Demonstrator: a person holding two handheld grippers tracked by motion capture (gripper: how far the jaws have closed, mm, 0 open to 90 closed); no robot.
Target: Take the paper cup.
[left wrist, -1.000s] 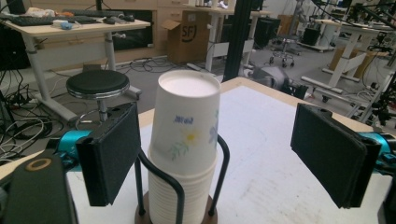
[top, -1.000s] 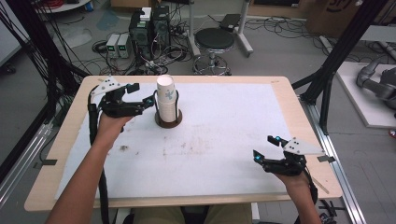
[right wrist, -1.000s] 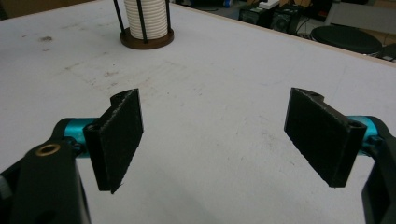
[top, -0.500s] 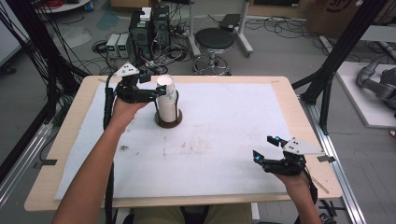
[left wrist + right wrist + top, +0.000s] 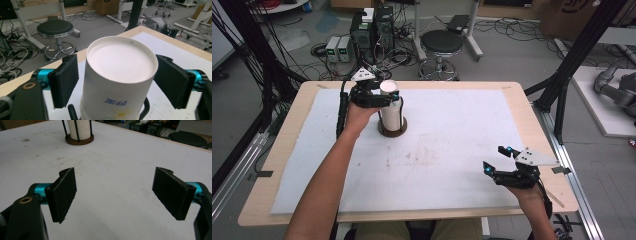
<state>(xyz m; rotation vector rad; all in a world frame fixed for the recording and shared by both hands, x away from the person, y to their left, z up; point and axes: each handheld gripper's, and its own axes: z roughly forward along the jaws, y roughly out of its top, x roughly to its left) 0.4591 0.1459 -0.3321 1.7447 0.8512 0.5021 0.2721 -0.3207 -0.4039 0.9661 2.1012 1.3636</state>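
While the right gripper idles over the near right of the mat, jaws spread wide on nothing, the left gripper is up at the cup stack toward the far left. That stack of white paper cups, upside down, stands in a round brown holder with thin black rods up its sides. In the left gripper view the top cup sits between the two black jaws, which are spread with a gap on either side, not yet touching it.

My guess is these cups weigh almost nothing and will crush easily; thin paper walls dent under a hard squeeze. The smooth wall may slip, too. I'd take hold just below the closed end, where the base stiffens the wall, and press gently. Nested cups tend to cling, so the top one could drag its neighbour along, and it needs a straight lift clear of the rods.
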